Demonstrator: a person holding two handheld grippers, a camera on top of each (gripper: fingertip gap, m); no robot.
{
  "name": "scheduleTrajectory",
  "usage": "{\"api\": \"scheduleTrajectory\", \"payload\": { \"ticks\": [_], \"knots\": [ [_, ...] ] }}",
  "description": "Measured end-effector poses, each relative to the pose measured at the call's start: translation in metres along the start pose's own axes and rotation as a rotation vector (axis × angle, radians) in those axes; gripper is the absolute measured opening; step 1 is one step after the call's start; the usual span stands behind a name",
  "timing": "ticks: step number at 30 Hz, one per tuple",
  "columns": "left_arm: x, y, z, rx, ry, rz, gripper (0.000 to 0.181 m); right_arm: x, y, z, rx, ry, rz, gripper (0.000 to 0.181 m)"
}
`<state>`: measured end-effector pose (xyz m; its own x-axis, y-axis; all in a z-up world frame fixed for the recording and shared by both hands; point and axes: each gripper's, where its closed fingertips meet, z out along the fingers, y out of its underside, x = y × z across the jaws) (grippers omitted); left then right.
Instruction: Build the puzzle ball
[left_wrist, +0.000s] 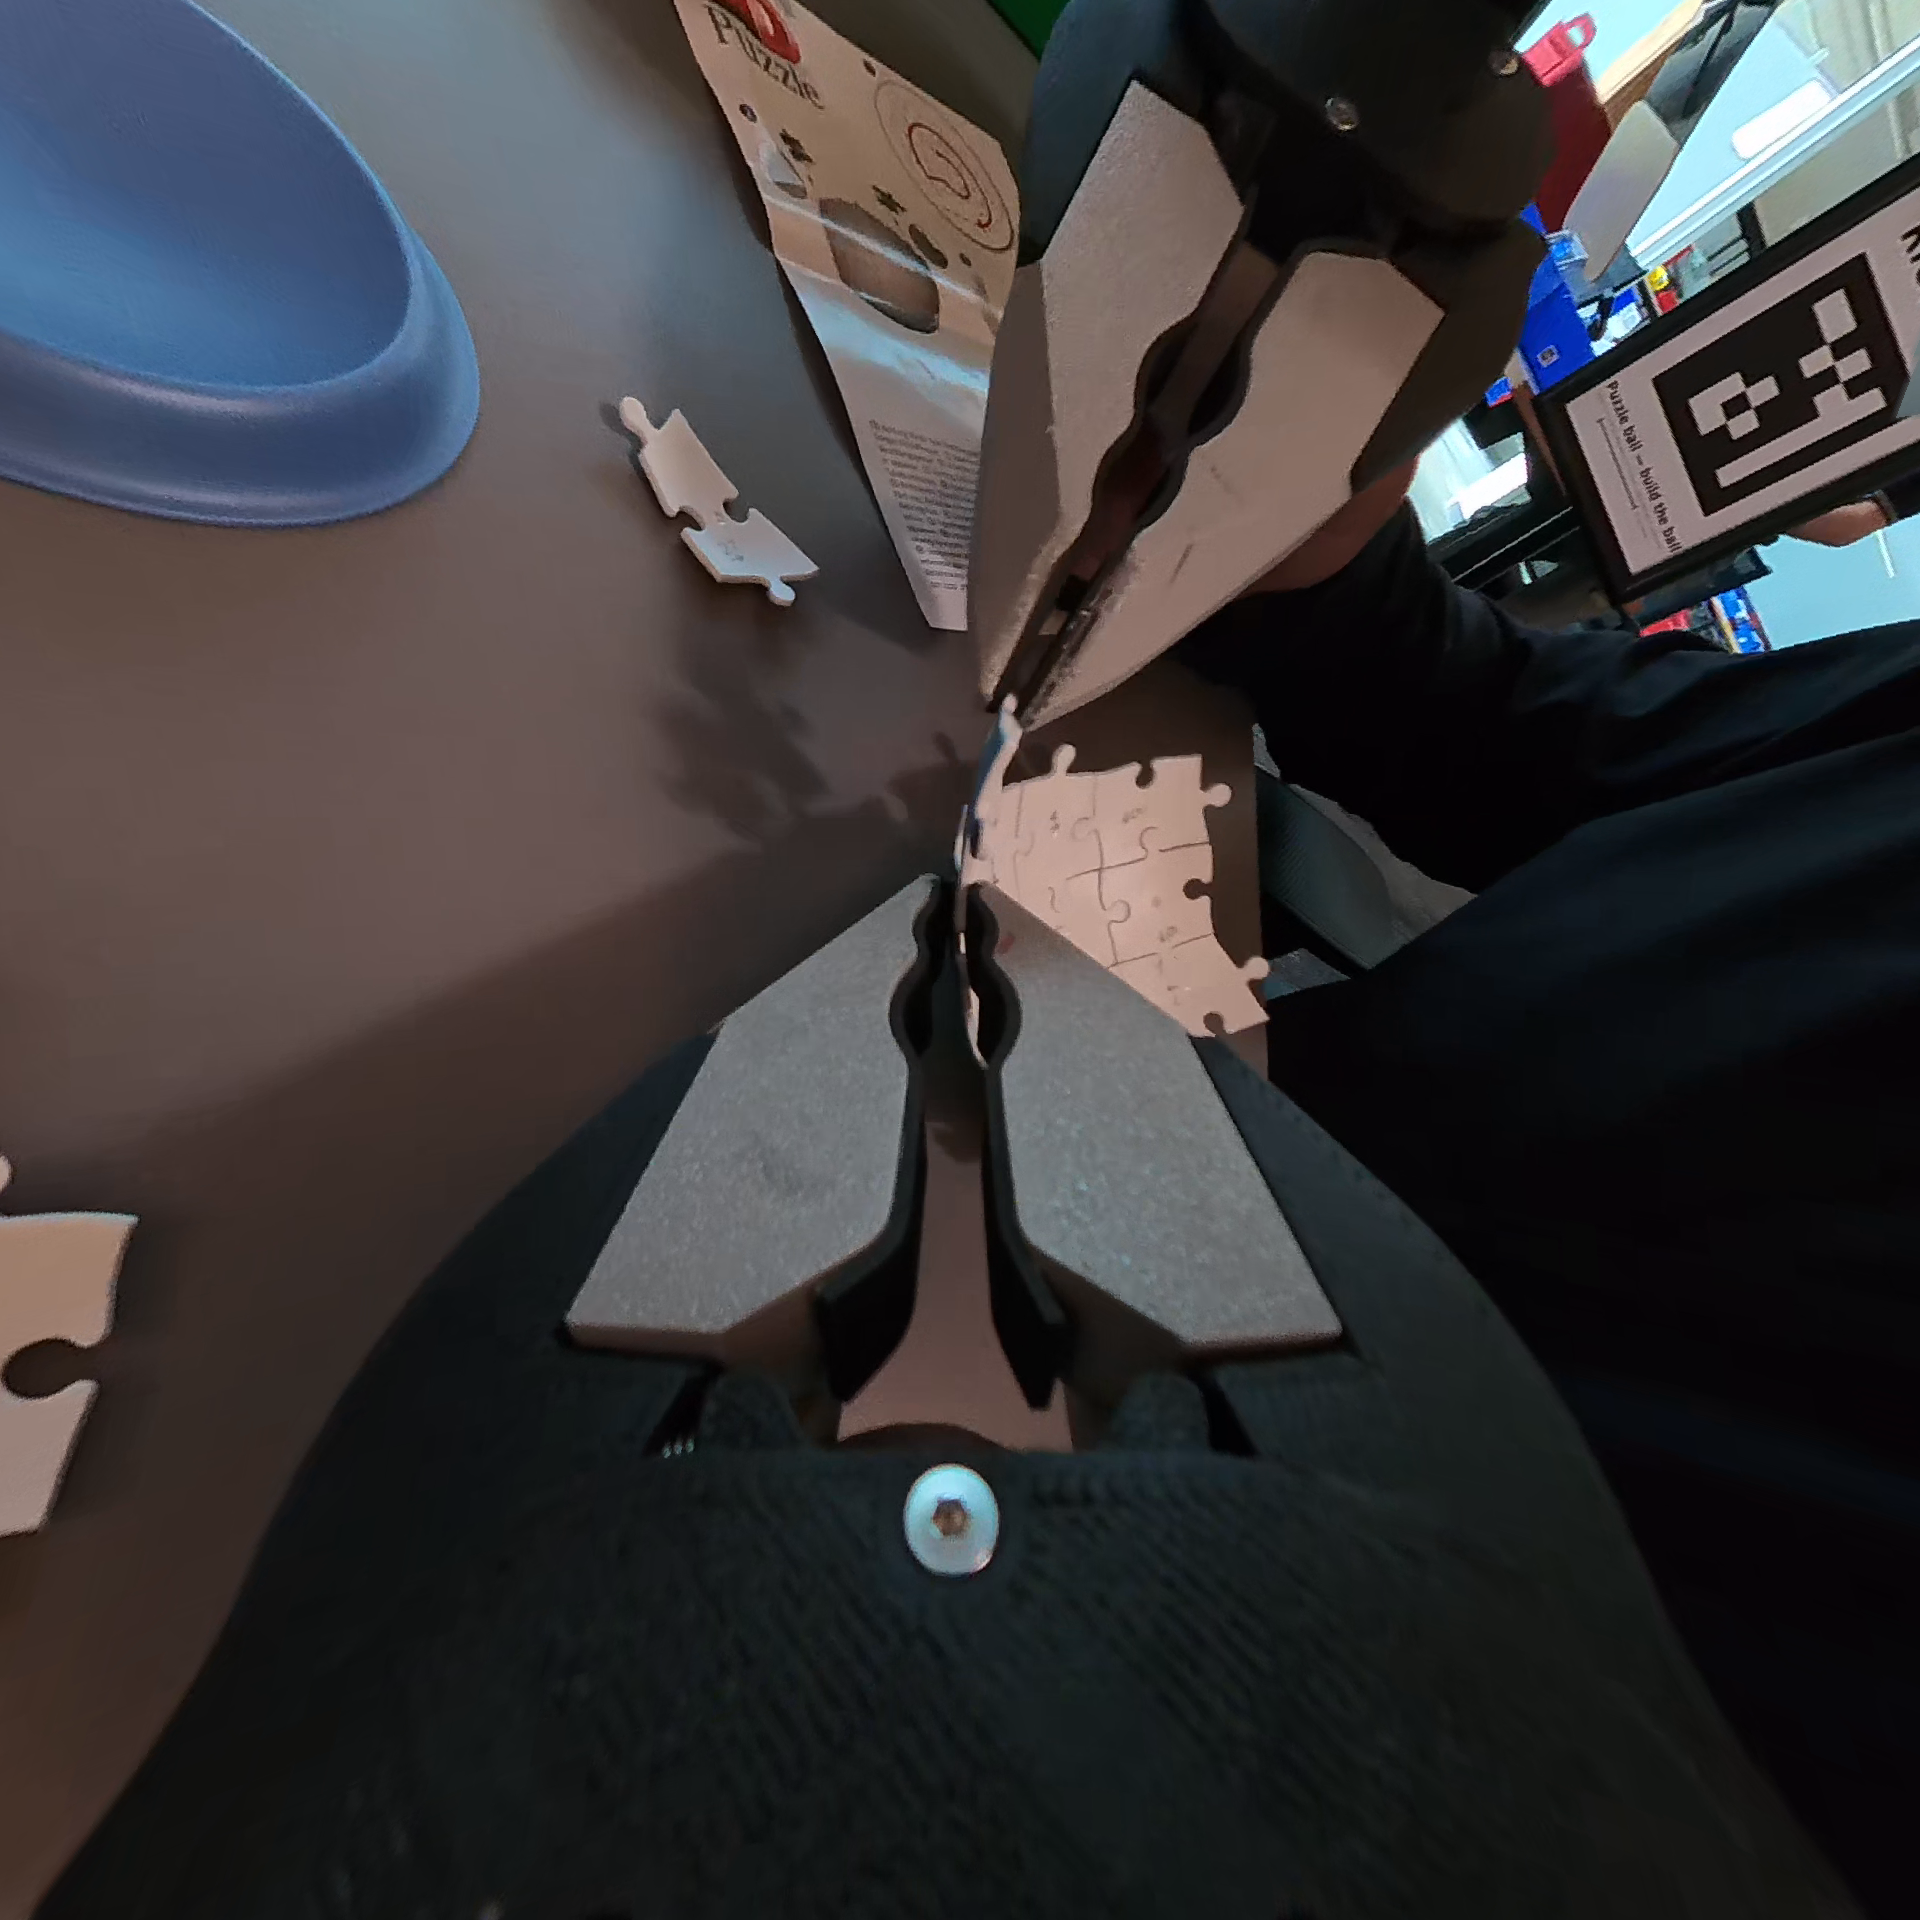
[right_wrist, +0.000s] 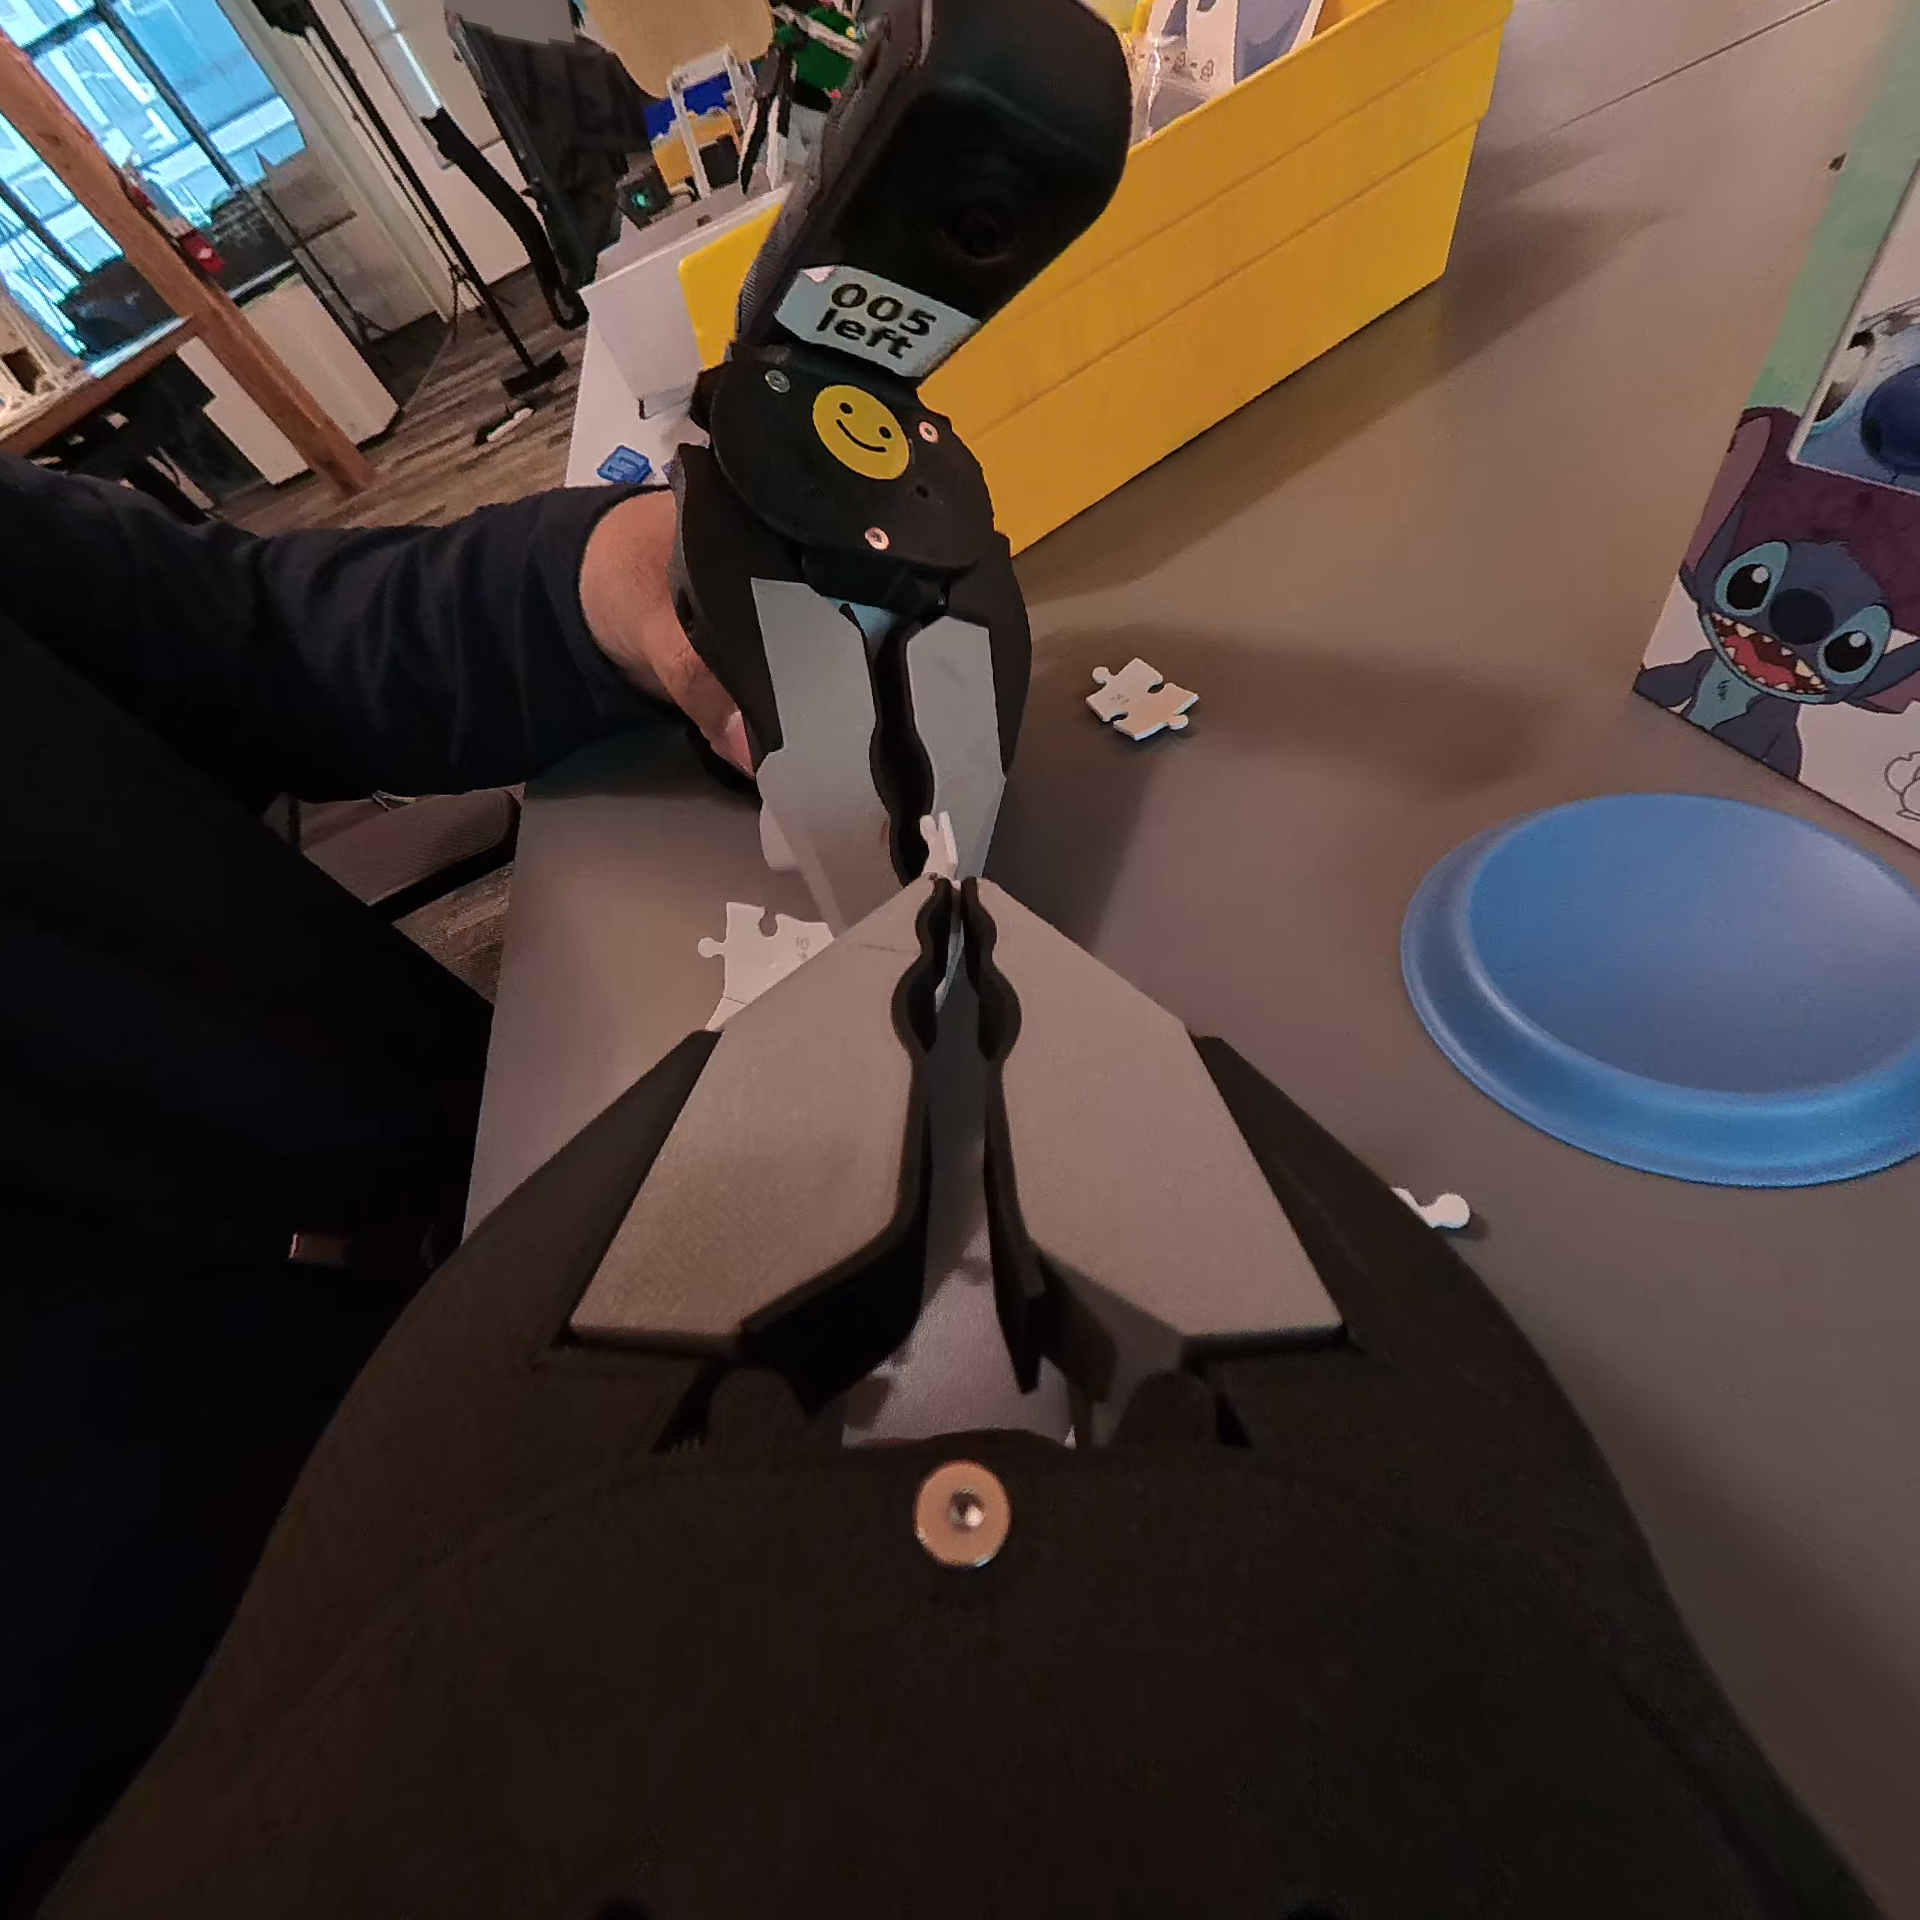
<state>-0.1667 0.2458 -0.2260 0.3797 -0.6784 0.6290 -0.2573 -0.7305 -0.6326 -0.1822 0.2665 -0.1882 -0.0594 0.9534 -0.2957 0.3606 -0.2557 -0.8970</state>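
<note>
A curved white puzzle section of several joined pieces is held above the table's near edge. My left gripper is shut on its lower left edge. My right gripper comes down from above, shut on a single puzzle piece that touches the section's upper edge. In the right wrist view, my right gripper pinches that thin piece edge-on. The left gripper stands right behind it, and part of the section shows to its left.
A blue plate lies upside down on the grey table. Two joined pieces and a loose piece lie there. An instruction sheet, a yellow bin and the puzzle box stand beyond. My right fingertips sit around 4 cm from my left ones.
</note>
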Motion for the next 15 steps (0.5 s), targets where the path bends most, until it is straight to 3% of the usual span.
{"api": "scheduleTrajectory", "payload": {
  "ticks": [15],
  "knots": [
    [0.01, -0.012, -0.011, 0.094, 0.108, -0.013, 0.0, -0.004, -0.011, -0.005, 0.074, -0.054, 0.026, 0.0]
  ]
}}
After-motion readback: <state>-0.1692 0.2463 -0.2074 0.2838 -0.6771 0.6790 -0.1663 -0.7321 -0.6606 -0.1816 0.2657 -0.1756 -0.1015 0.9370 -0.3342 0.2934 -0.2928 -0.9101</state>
